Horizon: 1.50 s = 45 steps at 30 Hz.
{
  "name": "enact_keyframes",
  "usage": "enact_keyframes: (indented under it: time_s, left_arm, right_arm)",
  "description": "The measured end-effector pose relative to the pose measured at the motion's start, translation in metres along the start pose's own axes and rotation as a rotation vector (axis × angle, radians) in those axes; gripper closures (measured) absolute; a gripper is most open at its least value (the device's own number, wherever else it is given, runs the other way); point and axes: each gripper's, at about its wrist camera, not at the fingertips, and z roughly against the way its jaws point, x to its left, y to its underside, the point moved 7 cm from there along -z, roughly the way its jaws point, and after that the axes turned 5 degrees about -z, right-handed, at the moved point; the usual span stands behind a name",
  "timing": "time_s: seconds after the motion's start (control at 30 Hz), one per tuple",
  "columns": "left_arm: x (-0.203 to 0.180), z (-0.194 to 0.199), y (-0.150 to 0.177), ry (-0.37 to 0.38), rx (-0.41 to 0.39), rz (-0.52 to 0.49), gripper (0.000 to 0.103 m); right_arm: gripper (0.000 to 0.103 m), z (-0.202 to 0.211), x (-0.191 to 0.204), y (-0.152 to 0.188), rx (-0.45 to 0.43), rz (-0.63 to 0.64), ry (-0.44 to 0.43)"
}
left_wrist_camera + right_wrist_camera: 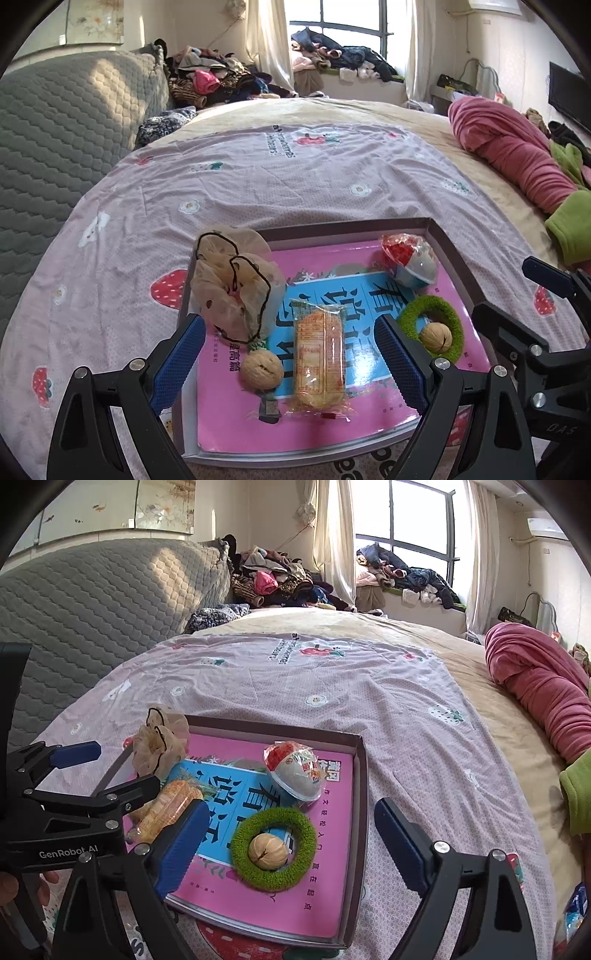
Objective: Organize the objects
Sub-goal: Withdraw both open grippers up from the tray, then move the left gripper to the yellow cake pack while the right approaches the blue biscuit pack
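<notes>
Sitting on the strawberry-print sheet [258,192], the shallow grey tray [458,251] holds a pink book [236,417] laid flat, with everything else on top. From its nine o'clock side: a gauzy scrunchie [236,280], soft and easily pinched; a walnut [261,370], hard and prone to roll; a wrapped rice cracker [319,356], light, brittle, crinkly, best taken across its width. At three o'clock a green loop [274,851] rings a second walnut [267,851]; beyond, a wrapped egg-shaped snack [295,773]. Left gripper [291,362] and right gripper [288,843] both gape, holding nothing.
</notes>
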Motion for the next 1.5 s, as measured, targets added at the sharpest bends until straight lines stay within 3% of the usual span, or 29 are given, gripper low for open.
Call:
enact_keyframes:
  time_s: [0.17,0.57,0.97,1.5]
  left_arm:
    - [0.003,0.011,-0.004,-0.018,-0.017,0.004,0.010]
    - [0.005,0.055,0.016,-0.051,-0.025,0.018,0.010]
    - [-0.002,0.142,0.039,-0.063,-0.039,0.009,0.010]
    - [-0.023,0.239,0.076,-0.100,-0.051,-0.002,0.010]
  right_arm:
    - [0.004,0.011,0.002,-0.005,-0.023,0.005,0.001]
    - [0.001,0.071,0.015,-0.014,-0.079,0.014,0.008]
    - [0.001,0.159,0.013,0.002,-0.095,0.045,0.059]
    - [0.001,0.256,0.020,0.029,-0.120,0.070,0.056]
